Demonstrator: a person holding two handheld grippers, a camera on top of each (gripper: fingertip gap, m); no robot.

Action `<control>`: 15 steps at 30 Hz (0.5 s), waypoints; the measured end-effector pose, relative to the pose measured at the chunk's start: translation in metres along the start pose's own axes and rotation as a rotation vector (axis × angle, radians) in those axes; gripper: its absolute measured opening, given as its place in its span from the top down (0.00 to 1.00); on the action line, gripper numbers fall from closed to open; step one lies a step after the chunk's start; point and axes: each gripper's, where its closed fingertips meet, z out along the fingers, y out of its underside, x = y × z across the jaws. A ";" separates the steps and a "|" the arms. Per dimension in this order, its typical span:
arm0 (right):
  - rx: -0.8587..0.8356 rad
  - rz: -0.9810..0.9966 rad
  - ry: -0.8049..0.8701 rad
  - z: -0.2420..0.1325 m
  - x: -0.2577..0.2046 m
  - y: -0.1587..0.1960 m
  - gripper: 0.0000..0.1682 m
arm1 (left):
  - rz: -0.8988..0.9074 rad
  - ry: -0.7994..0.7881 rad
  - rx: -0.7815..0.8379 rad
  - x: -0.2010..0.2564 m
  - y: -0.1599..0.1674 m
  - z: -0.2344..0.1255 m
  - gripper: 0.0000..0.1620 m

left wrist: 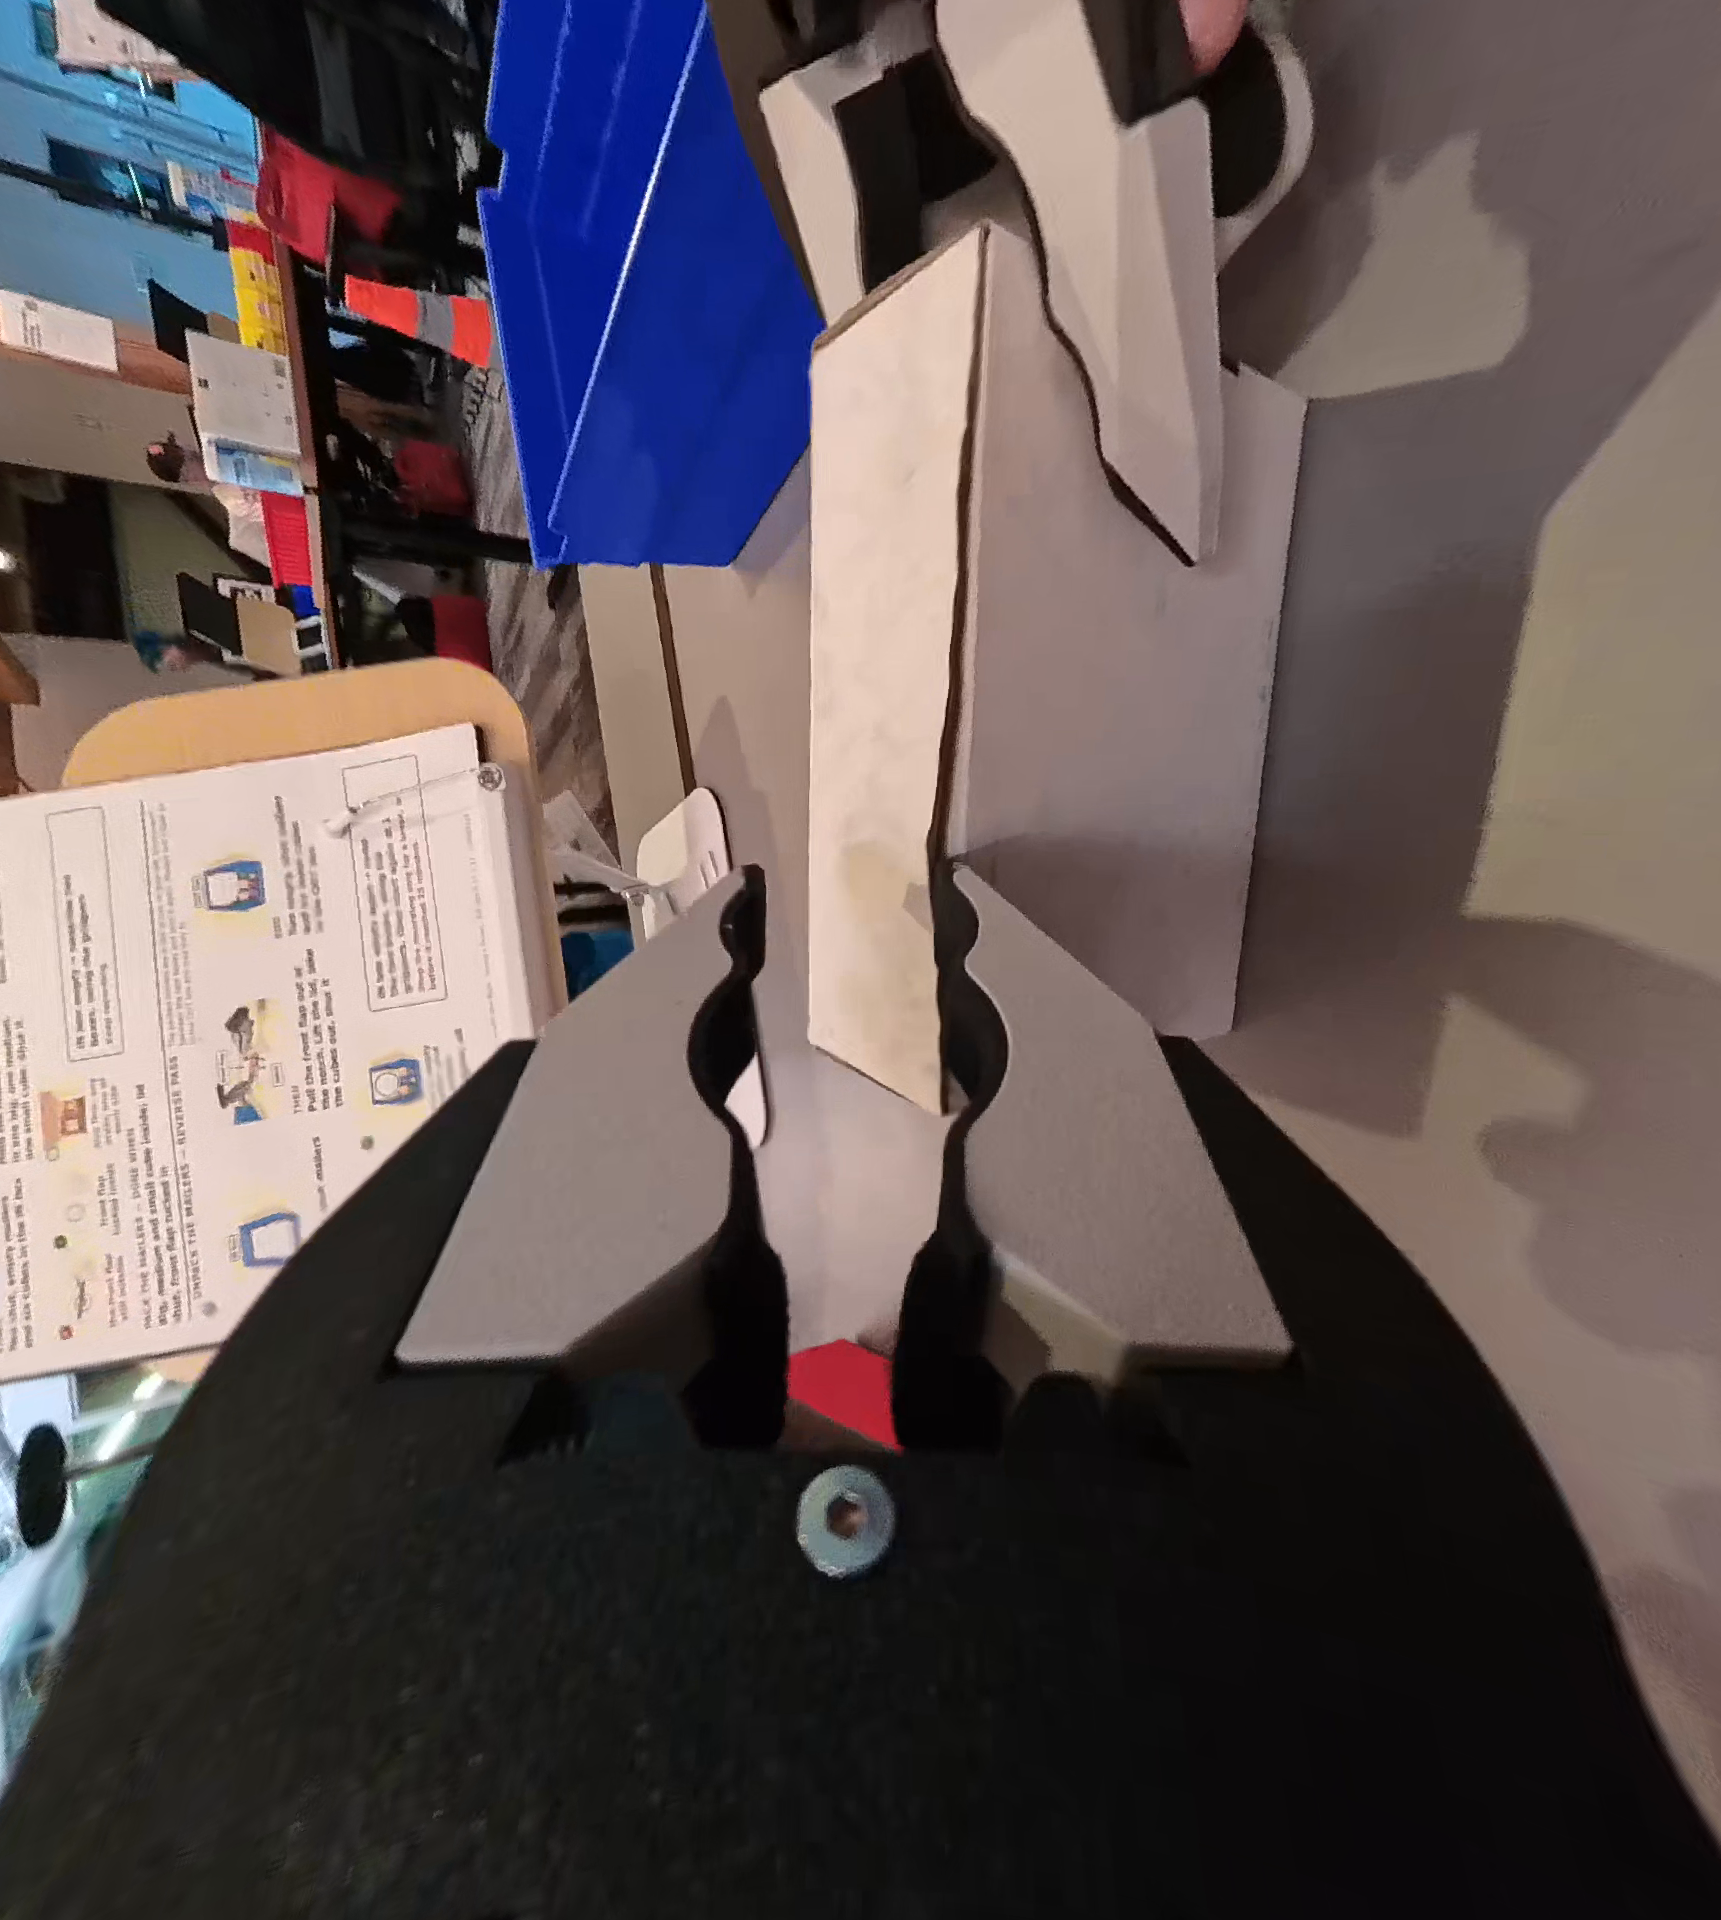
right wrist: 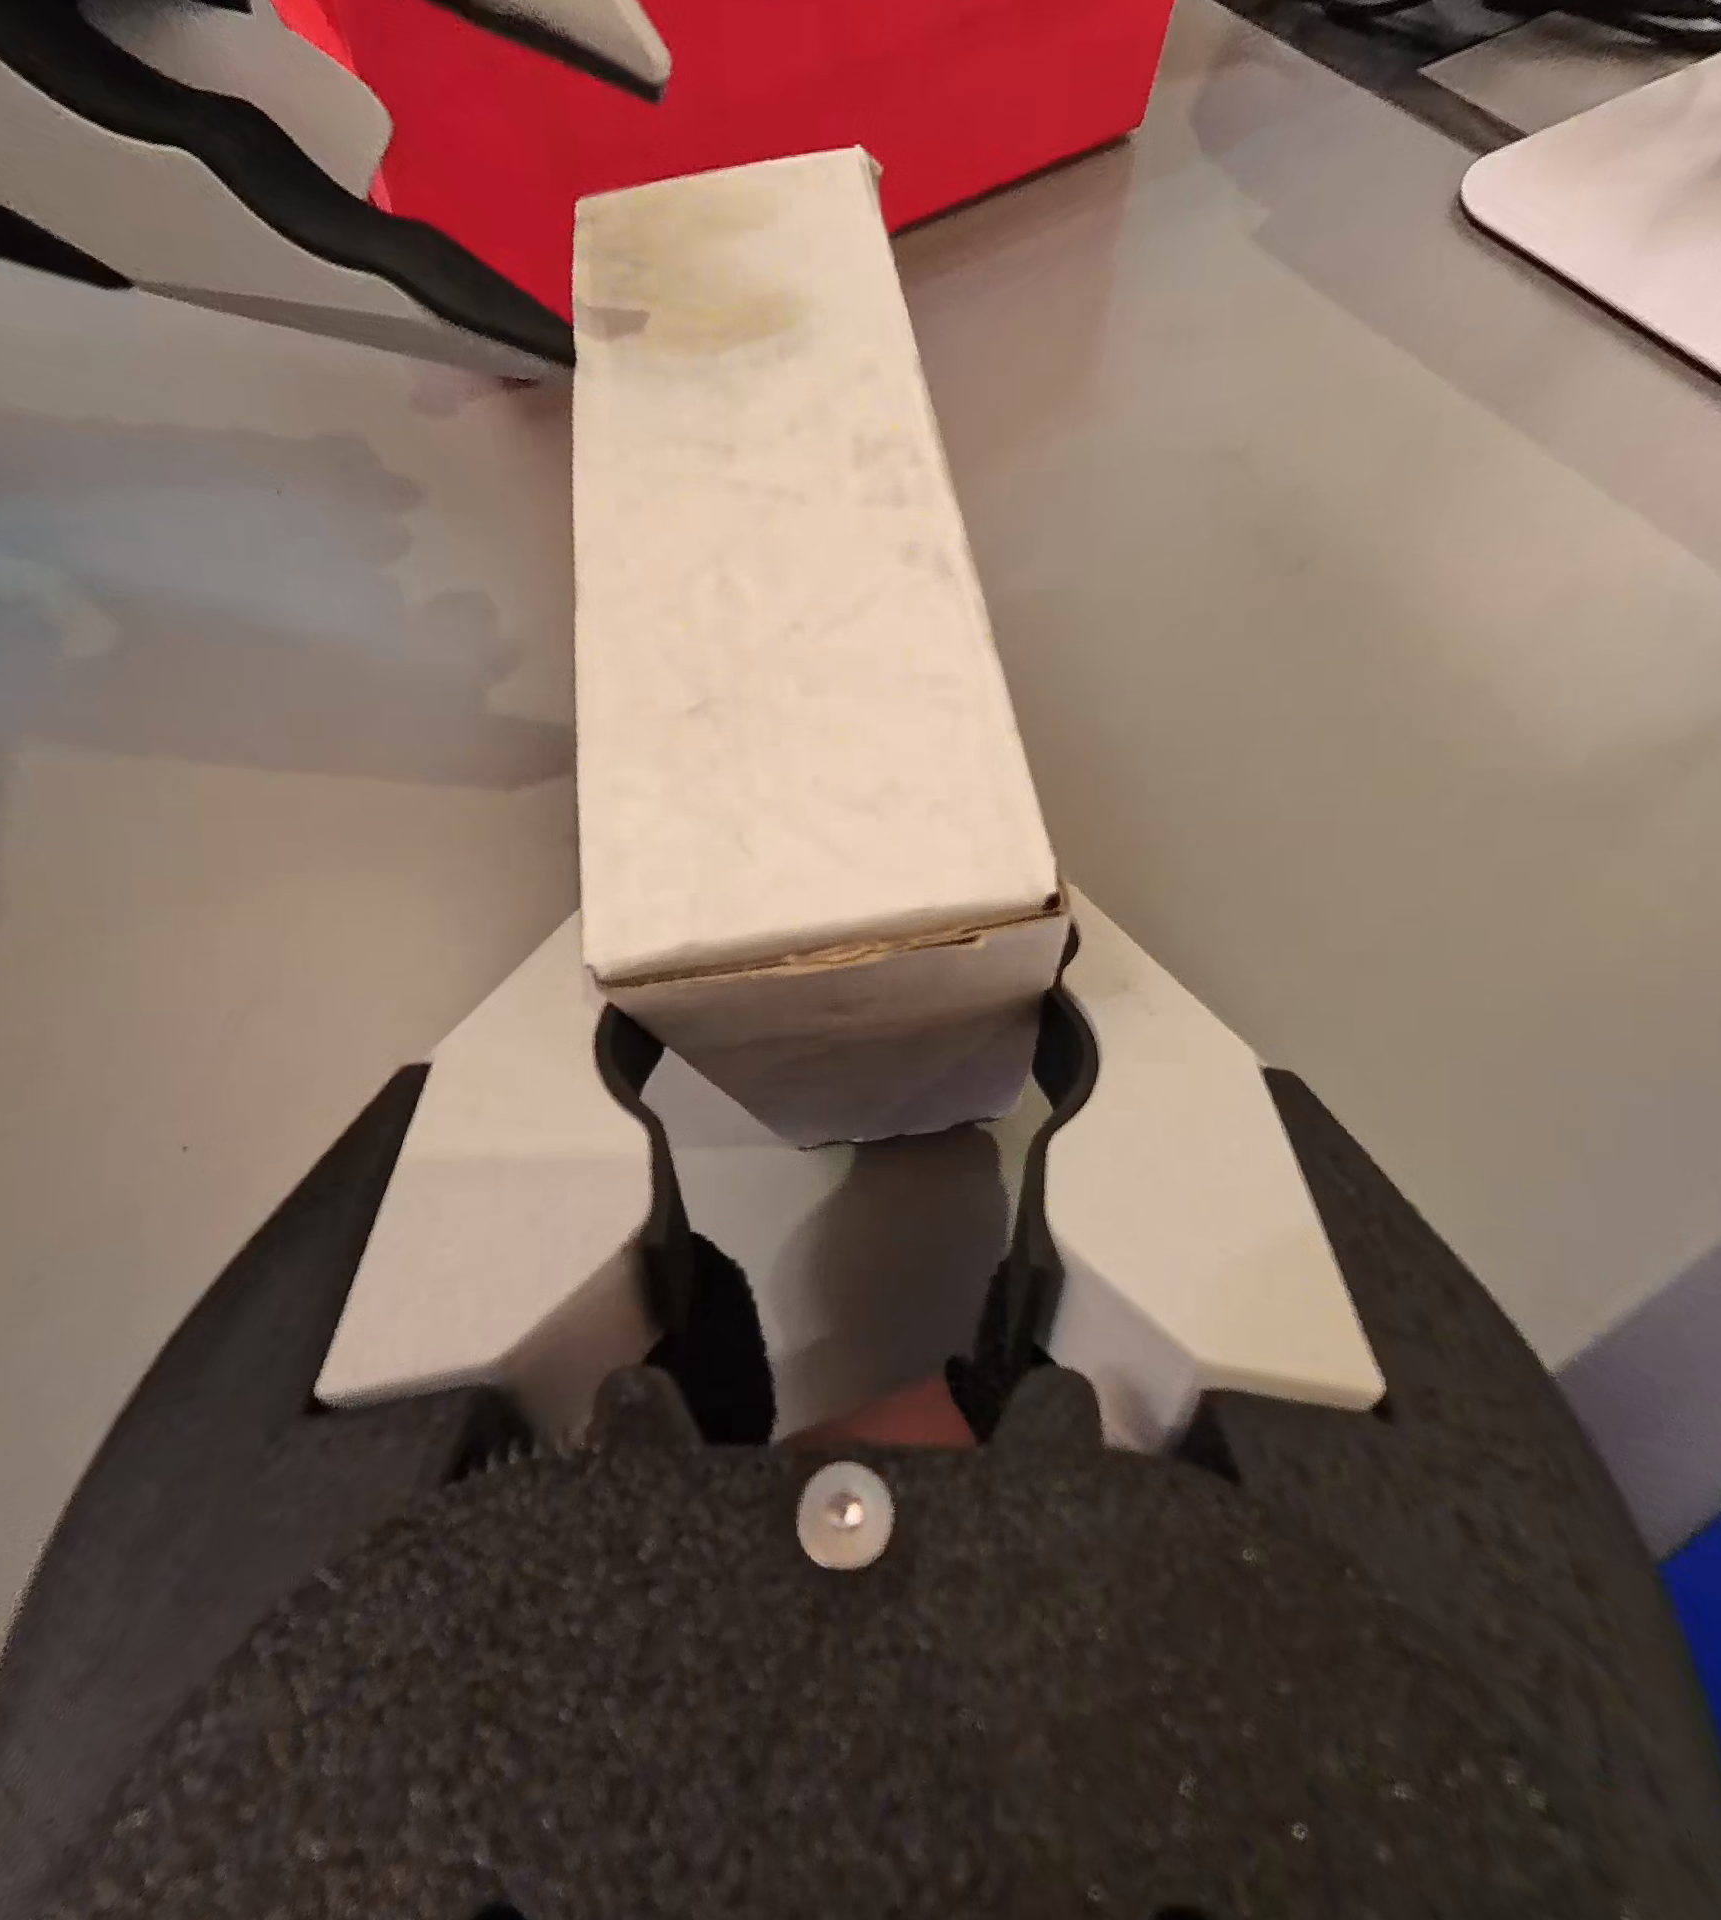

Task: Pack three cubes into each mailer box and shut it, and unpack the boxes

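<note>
At nine o'clock from the white mailer box (right wrist: 783, 623), the left gripper (left wrist: 851, 997) has its fingers spread, one pad touching the box's near edge — nothing pinched. At six o'clock the right gripper (right wrist: 835, 1049) pinches the box's end, above the grey table (right wrist: 1303, 675) — red bin (right wrist: 783, 94) at twelve.
</note>
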 end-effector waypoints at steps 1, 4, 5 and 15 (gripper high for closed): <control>0.006 -0.011 -0.002 0.000 -0.001 -0.001 0.57 | 0.018 0.002 0.013 0.000 -0.001 -0.001 0.82; 0.007 -0.002 -0.022 0.000 -0.003 -0.002 0.58 | 0.066 0.030 0.010 0.004 0.000 0.000 0.88; 0.008 0.007 -0.029 0.001 -0.004 -0.002 0.58 | 0.075 0.046 -0.002 0.006 0.000 0.001 0.91; 0.049 0.028 -0.105 0.002 -0.023 -0.009 0.63 | 0.109 -0.121 -0.086 -0.006 0.014 0.012 1.00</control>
